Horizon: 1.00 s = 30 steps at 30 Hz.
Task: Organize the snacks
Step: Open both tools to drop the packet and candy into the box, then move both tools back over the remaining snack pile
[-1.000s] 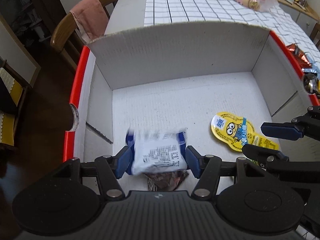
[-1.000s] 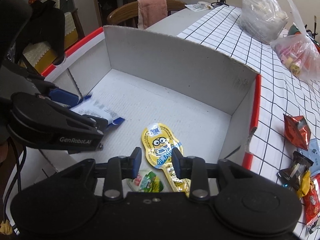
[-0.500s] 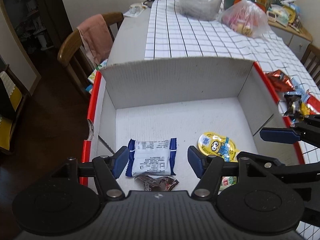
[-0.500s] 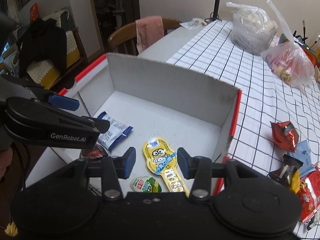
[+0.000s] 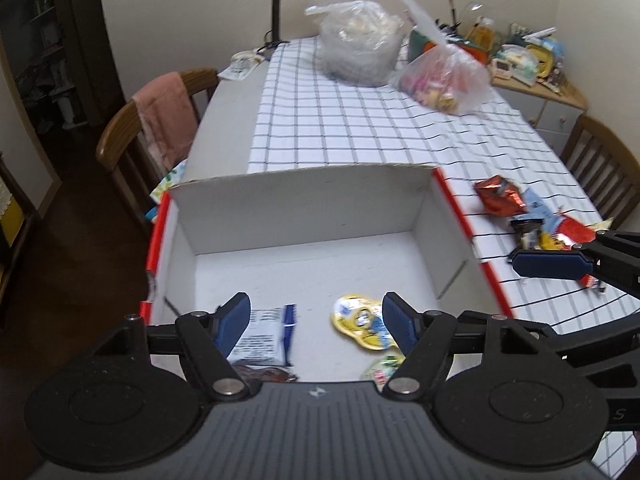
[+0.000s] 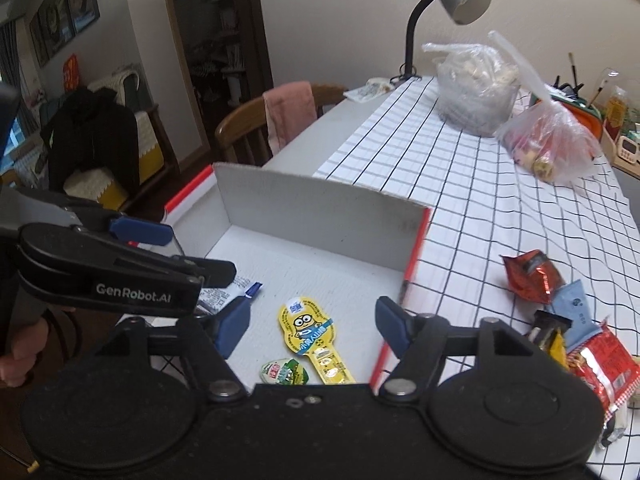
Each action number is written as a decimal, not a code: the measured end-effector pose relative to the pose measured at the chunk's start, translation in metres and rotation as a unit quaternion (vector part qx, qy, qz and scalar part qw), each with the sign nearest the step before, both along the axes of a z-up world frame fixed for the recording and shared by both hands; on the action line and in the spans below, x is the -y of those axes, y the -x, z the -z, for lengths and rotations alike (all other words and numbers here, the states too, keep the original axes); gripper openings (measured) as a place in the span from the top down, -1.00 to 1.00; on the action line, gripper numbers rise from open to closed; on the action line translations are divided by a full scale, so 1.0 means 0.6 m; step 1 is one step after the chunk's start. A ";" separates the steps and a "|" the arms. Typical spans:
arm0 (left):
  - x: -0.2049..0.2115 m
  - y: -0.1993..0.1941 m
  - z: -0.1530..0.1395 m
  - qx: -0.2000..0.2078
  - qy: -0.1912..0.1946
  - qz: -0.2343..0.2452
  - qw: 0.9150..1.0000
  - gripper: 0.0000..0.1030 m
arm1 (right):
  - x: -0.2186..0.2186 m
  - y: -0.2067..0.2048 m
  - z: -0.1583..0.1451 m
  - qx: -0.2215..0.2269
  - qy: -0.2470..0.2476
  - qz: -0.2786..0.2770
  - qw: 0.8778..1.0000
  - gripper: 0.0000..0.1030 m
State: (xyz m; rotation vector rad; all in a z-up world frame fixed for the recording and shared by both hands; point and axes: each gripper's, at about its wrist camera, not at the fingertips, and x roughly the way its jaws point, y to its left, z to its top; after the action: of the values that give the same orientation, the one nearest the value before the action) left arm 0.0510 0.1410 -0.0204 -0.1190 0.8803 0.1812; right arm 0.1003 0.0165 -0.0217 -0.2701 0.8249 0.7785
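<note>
The right gripper [image 6: 312,330] hangs above the white box [image 6: 320,204] with its jaws opening and nothing between them. On the box floor lie a yellow cartoon packet [image 6: 314,338], a small green sweet [image 6: 285,372] just beside it, and a white-and-blue packet [image 6: 234,292]. The left gripper [image 6: 176,252] reaches in over the box's left side. Loose snacks [image 6: 560,320] lie right of the box.

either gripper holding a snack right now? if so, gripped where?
Nothing is held. The left gripper and right gripper both have empty, opening jaws above the box; the blue-and-white packet and yellow Minions pouch lie on its floor.
</note>
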 end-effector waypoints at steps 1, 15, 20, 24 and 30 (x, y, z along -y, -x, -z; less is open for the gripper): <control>0.006 0.001 -0.003 0.004 0.003 0.003 1.000 -0.43 | 0.008 0.000 -0.004 0.001 -0.005 0.002 1.000 -0.42; 0.106 -0.007 -0.034 0.057 0.037 0.043 0.997 -0.59 | 0.135 0.001 -0.034 0.016 -0.051 0.049 0.997 -0.78; 0.156 -0.024 -0.037 0.070 0.049 0.066 0.994 -0.59 | 0.189 -0.007 -0.041 0.024 -0.059 0.065 0.996 -0.84; 0.198 -0.041 -0.034 0.076 0.058 0.073 0.993 -0.60 | 0.241 -0.017 -0.042 0.025 -0.065 0.079 0.994 -0.95; 0.256 -0.074 -0.022 0.073 0.072 0.082 0.991 -0.60 | 0.316 -0.043 -0.038 0.024 -0.061 0.096 0.993 -0.96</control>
State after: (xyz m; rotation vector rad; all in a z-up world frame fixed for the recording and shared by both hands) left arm 0.0957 -0.0126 -0.0070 -0.1904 0.7521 -0.0449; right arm 0.1264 -0.1733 0.0012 -0.0990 0.7423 0.6371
